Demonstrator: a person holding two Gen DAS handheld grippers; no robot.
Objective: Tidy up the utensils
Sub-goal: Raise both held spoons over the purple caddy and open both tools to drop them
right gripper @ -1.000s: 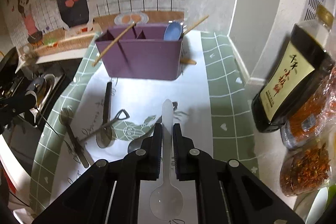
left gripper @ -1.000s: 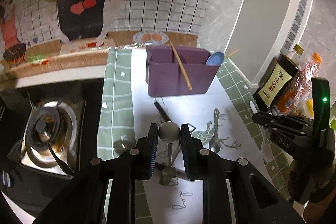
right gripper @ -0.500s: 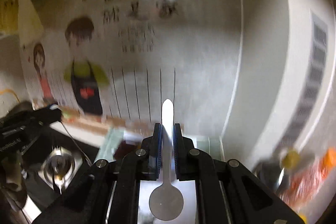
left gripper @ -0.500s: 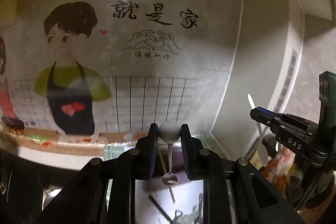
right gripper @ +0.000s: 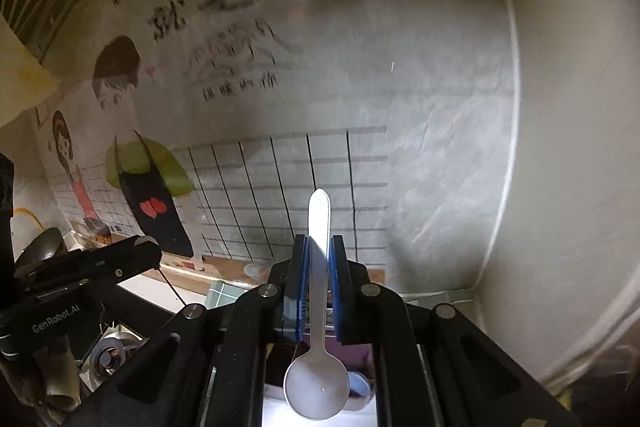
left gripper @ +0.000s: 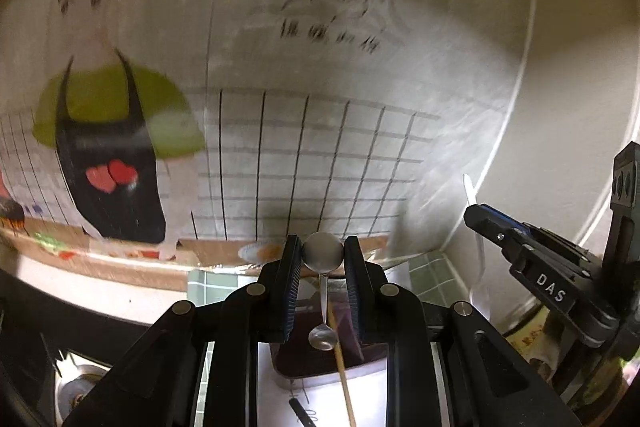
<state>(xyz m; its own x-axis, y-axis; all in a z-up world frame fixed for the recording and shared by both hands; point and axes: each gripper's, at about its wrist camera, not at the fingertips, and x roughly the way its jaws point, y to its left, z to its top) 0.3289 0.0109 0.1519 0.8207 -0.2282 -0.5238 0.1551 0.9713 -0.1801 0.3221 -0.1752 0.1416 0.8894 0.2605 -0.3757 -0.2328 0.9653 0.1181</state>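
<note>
**Both Claws Raised, Each Holding a Spoon Above the Purple Holder**

Wall poster (left gripper: 120, 147) with a cartoon figure in a black apron and a drawn tile grid fills the background of both views; the lettering on it is blurred.

Left claw (left gripper: 322, 269) is clamped on a metal spoon (left gripper: 322, 255), gripping its round end between the two pads. The thin stem hangs downward, ending in a small bowl above the purple holder (left gripper: 312, 363). A wooden chopstick (left gripper: 344, 379) leans out of the holder toward the camera. A dark utensil (left gripper: 298, 409) lies on the white table mat (left gripper: 272, 395) in front of the holder.

Right claw (right gripper: 318, 279) is closed on a white plastic spoon (right gripper: 318, 387), gripping the handle at mid-length; the pointed handle tip stands up above the pads, the bowl hangs toward the camera. A blue spoon (right gripper: 358, 385) shows just behind that bowl, in the holder.

A stove burner (right gripper: 106, 359) sits at lower left of the right view.
</note>
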